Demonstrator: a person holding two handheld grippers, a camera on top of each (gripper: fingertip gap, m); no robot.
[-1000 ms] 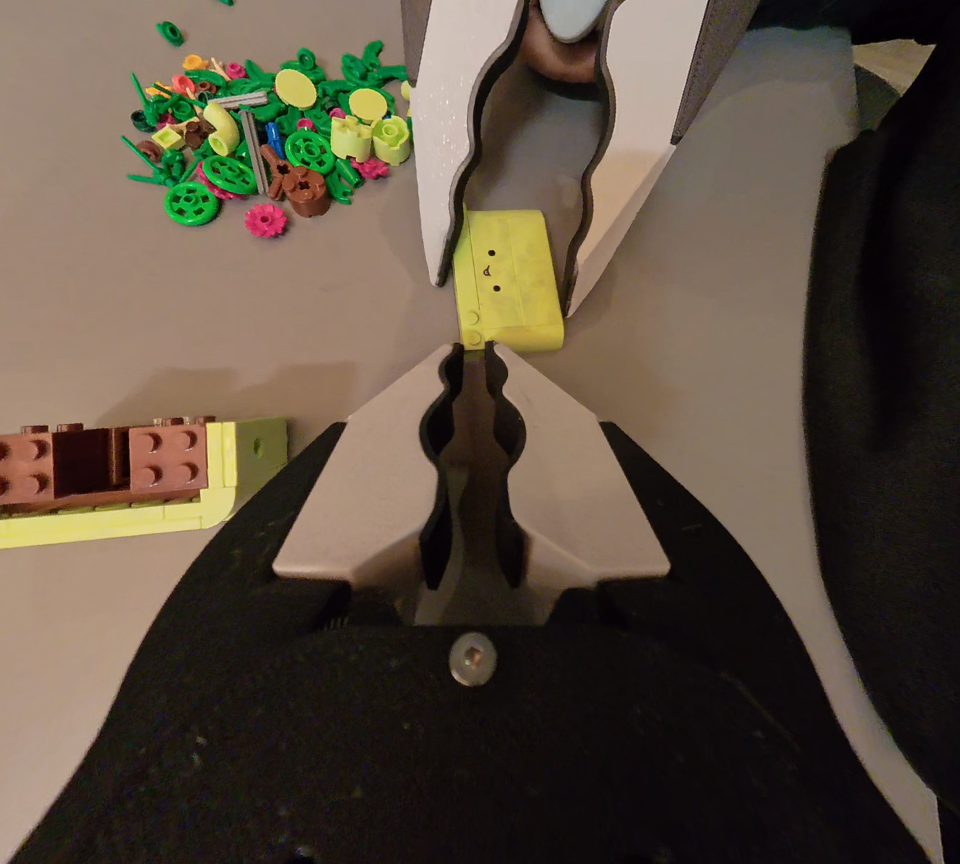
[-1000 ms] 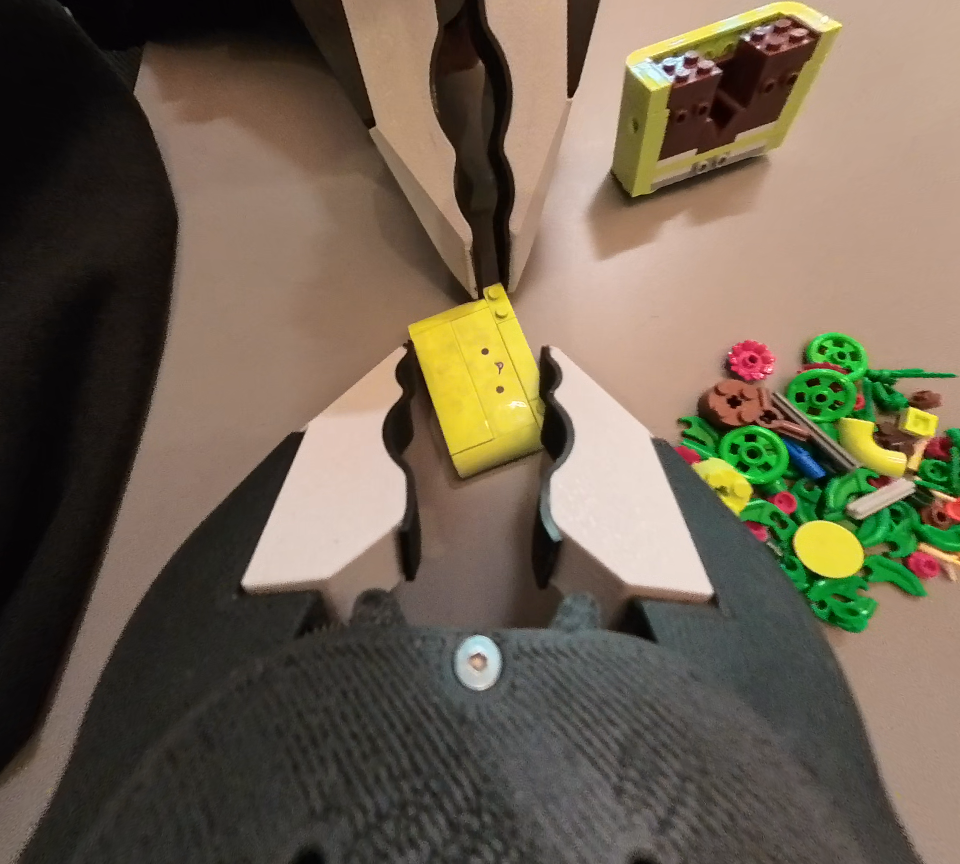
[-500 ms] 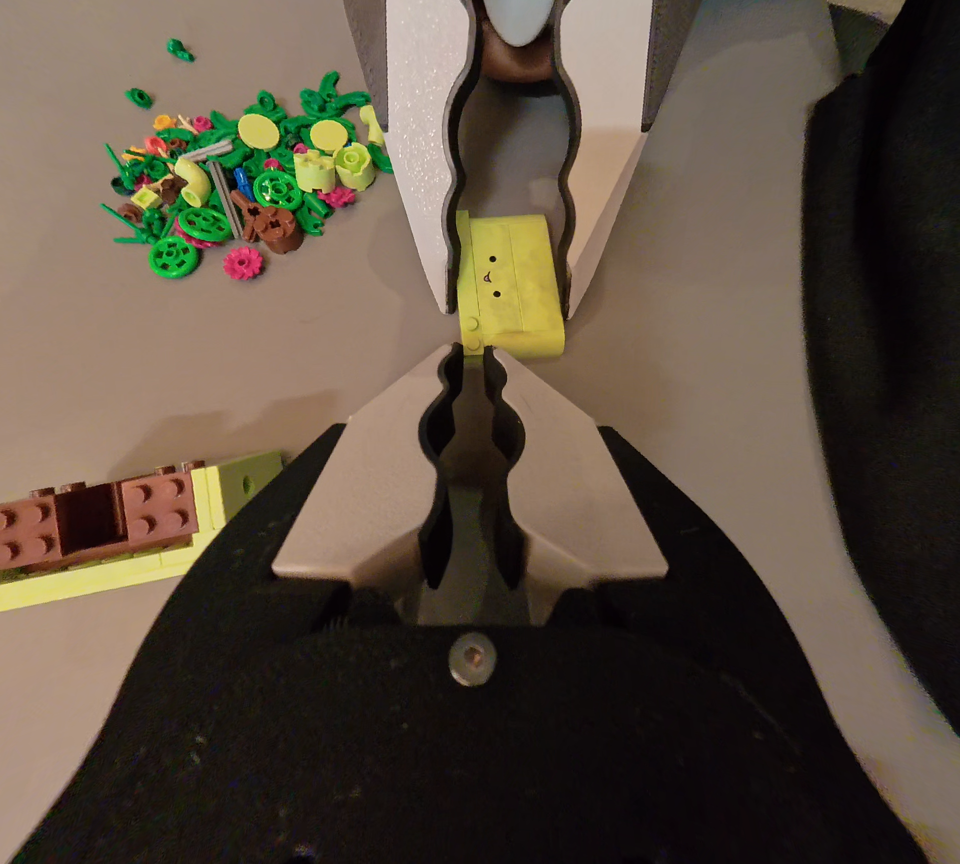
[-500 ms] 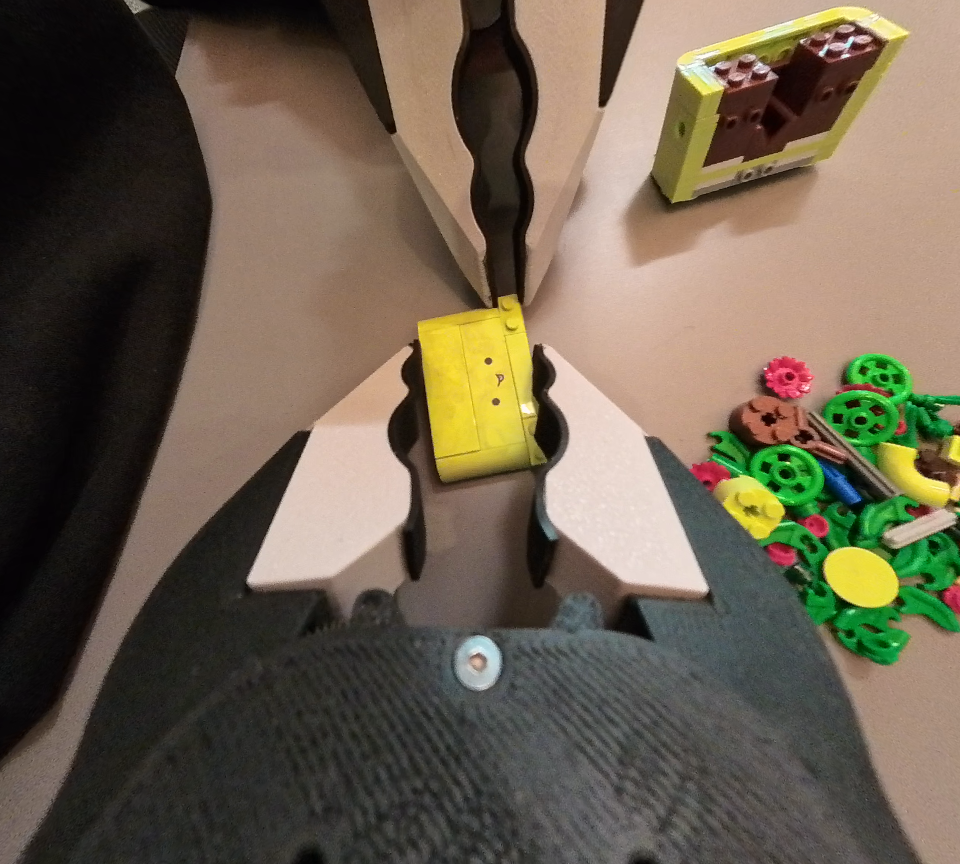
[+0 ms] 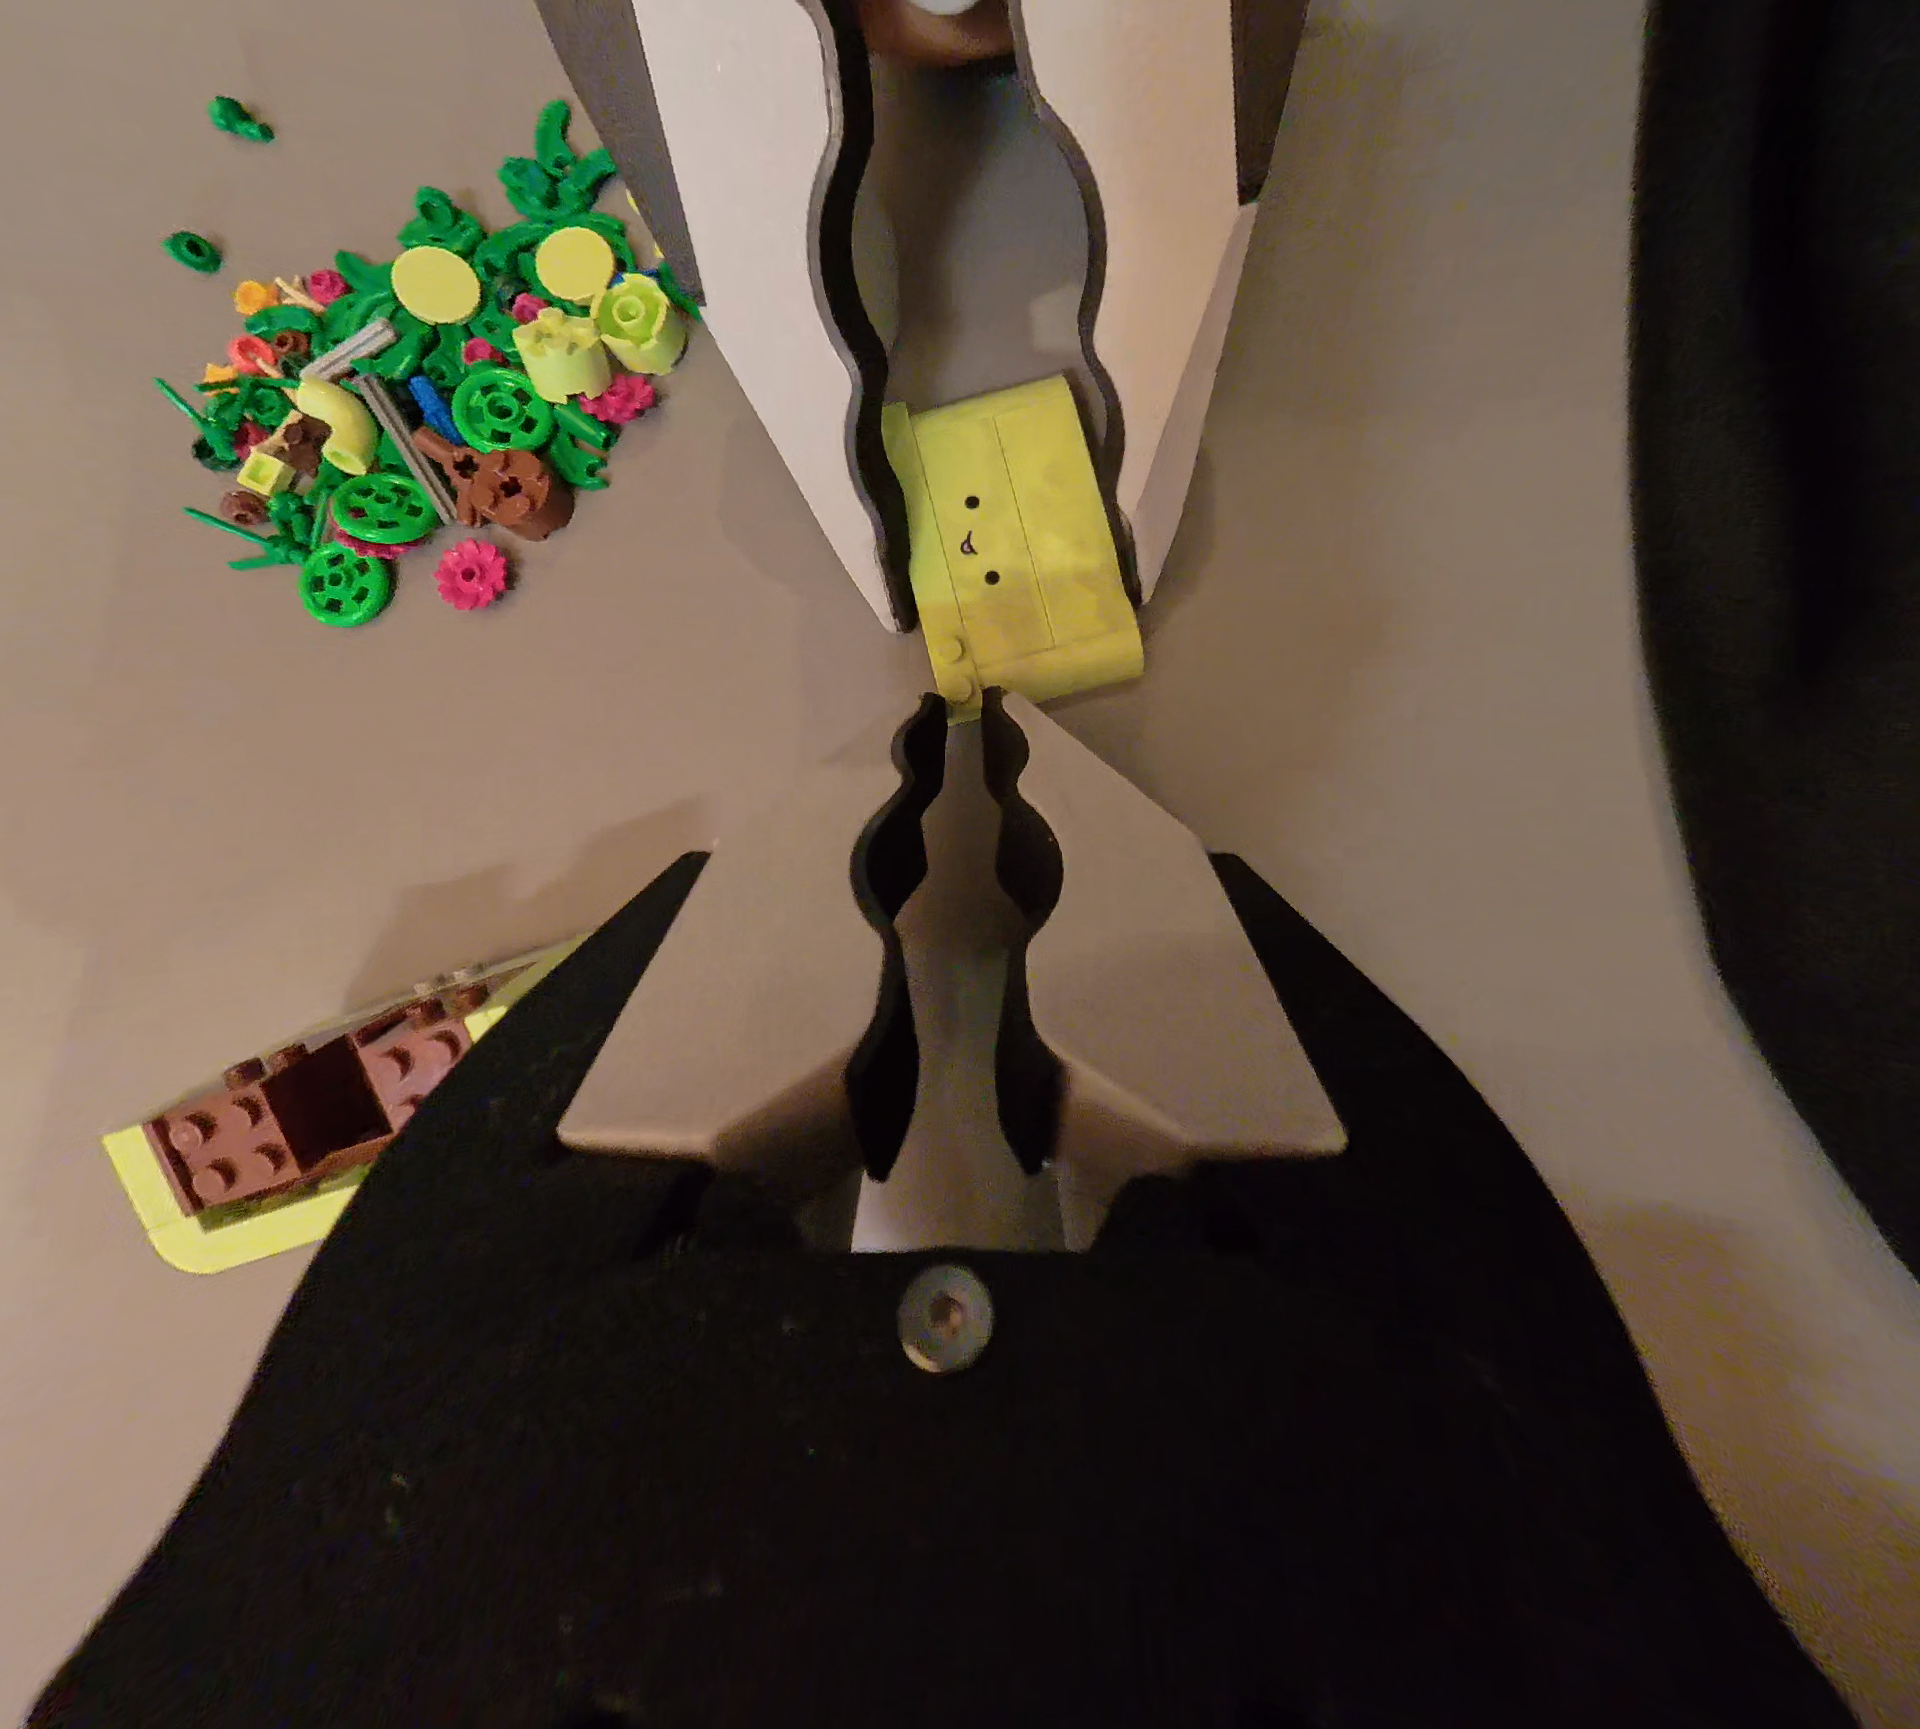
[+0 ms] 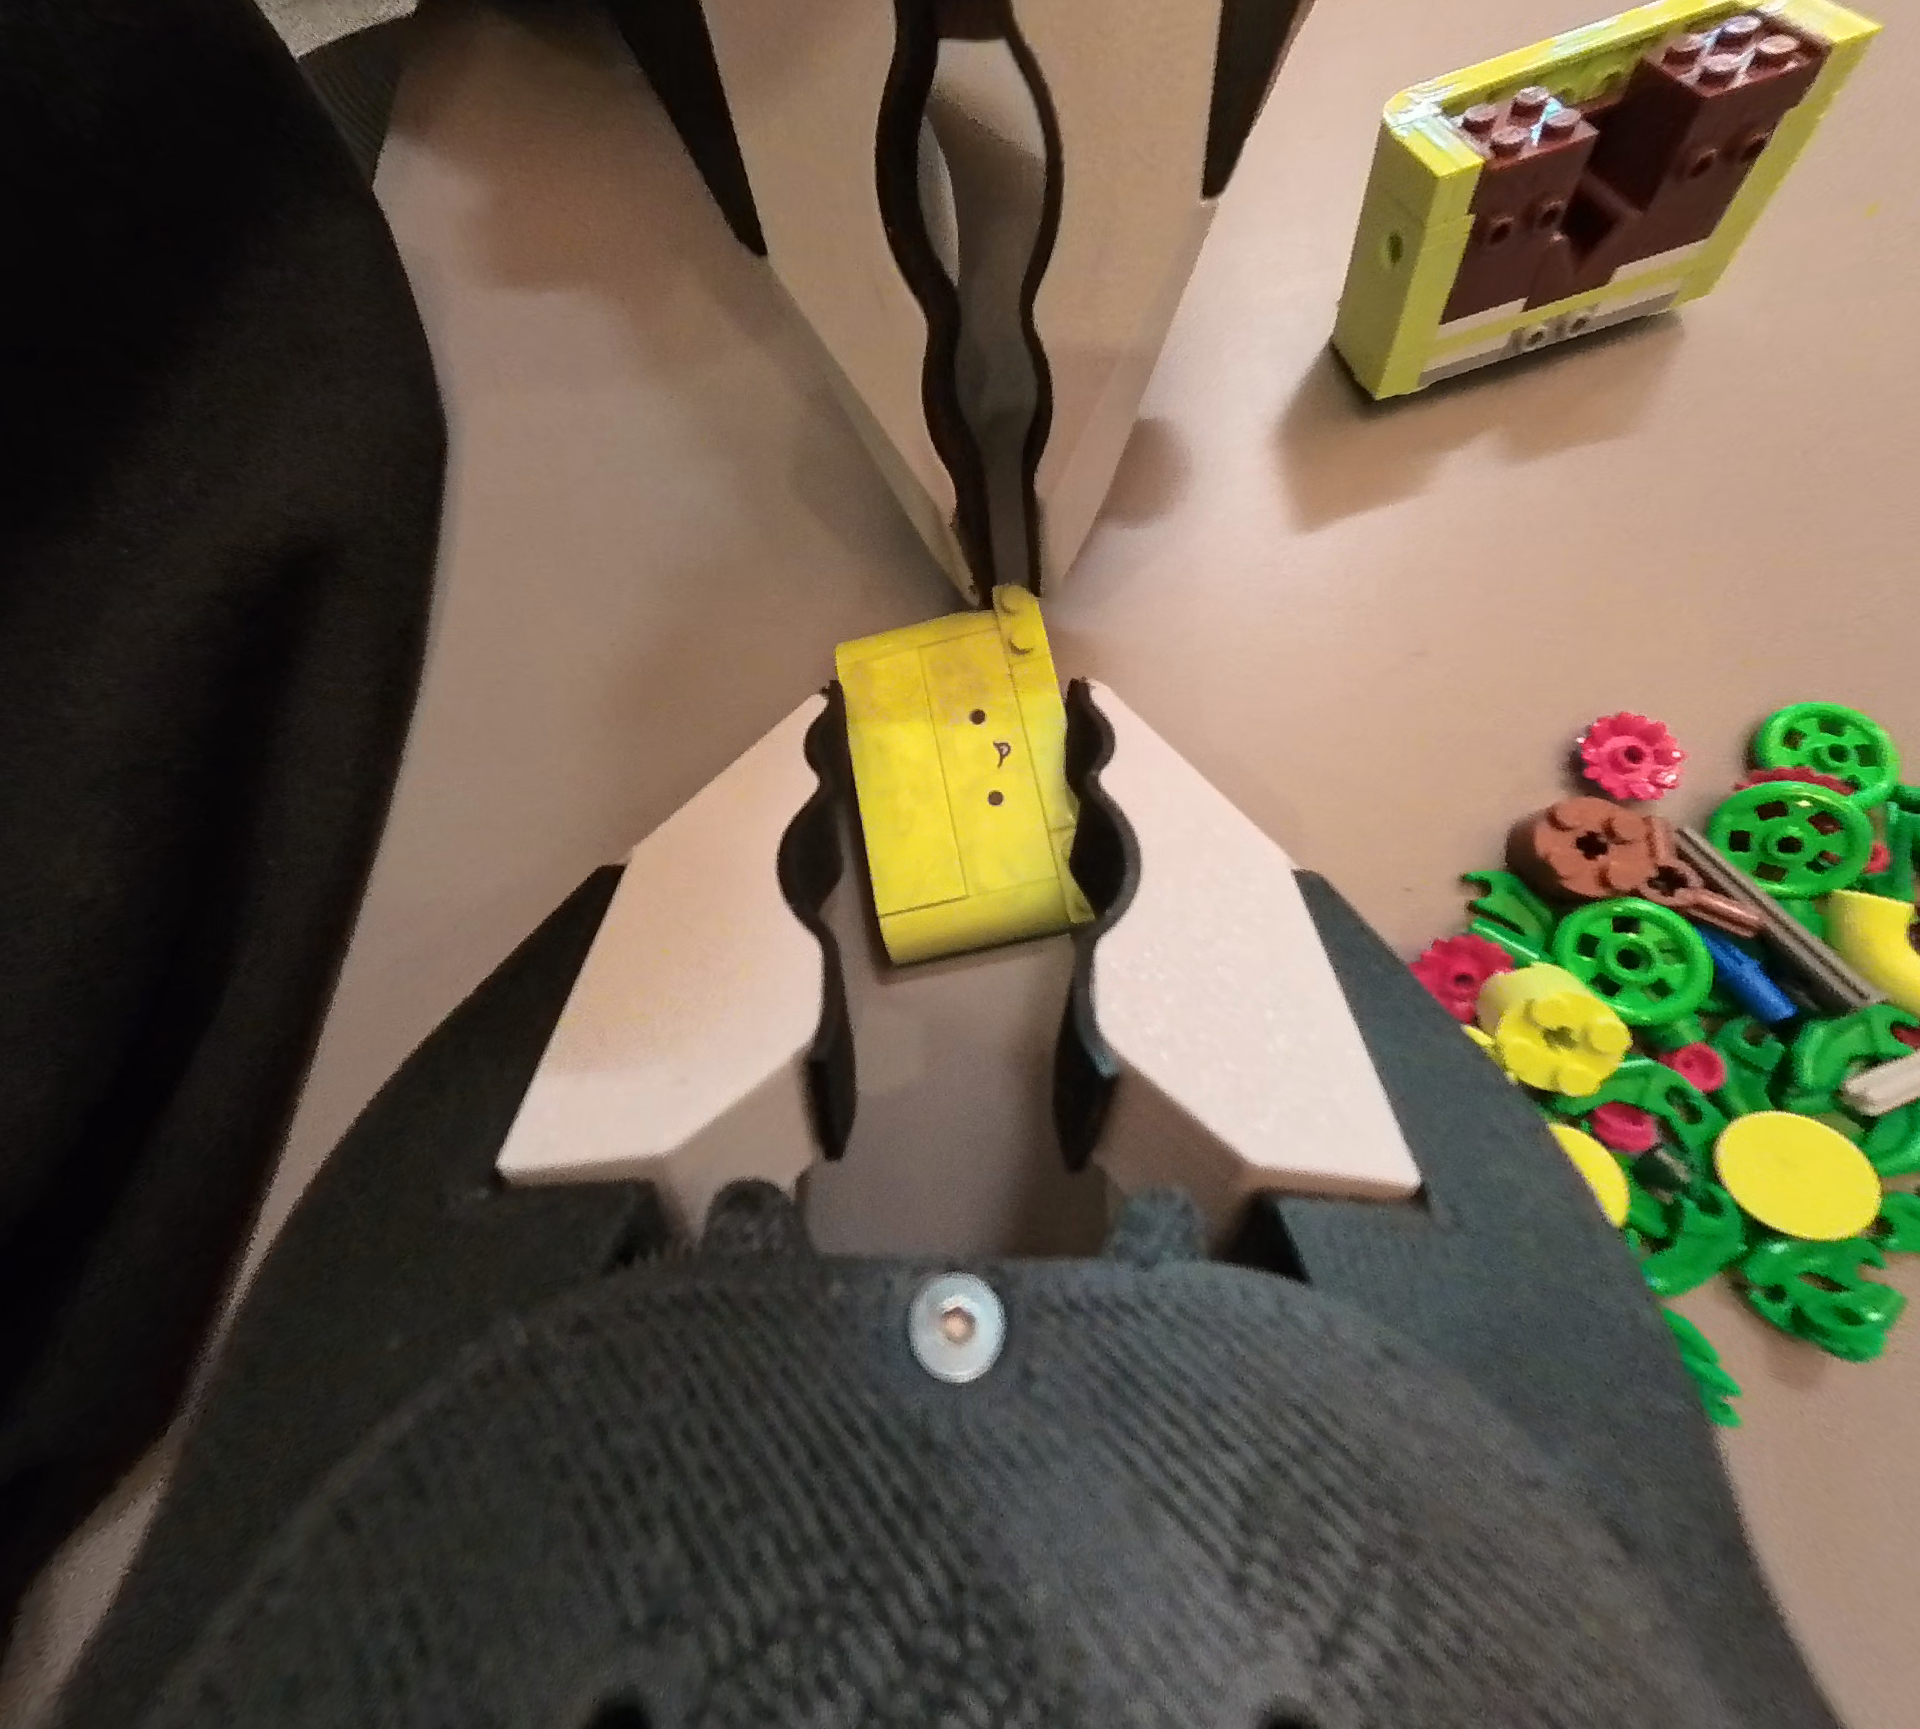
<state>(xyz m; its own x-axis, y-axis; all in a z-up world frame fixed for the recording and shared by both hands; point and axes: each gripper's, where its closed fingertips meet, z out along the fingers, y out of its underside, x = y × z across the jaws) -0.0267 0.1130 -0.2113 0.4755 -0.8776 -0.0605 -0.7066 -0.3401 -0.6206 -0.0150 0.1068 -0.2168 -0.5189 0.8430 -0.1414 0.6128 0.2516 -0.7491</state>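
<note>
A yellow-lime brick block with a small dotted face (image 5: 1013, 536) lies on the tan table between both grippers. My right gripper (image 6: 956, 703) is shut on the block (image 6: 961, 796) and holds its two long sides. In the left wrist view it (image 5: 1016, 609) reaches in from the top. My left gripper (image 5: 963, 705) is nearly shut, with its tips pinching the small studded strip at the block's near corner. In the right wrist view it (image 6: 1003, 583) comes down from the top onto that strip.
A lime frame holding brown bricks (image 5: 281, 1149) lies to my left and also shows in the right wrist view (image 6: 1590, 193). A pile of small green, yellow, pink and brown pieces (image 5: 416, 412) (image 6: 1714, 1004) lies nearby. A person's dark clothing (image 5: 1787, 536) borders the table. Less than 4 cm separates the two grippers' tips.
The right gripper's fingers have closed from a wider stance onto the block's sides. The block has turned straighter between them. The left gripper stays pinched on the studded strip.
</note>
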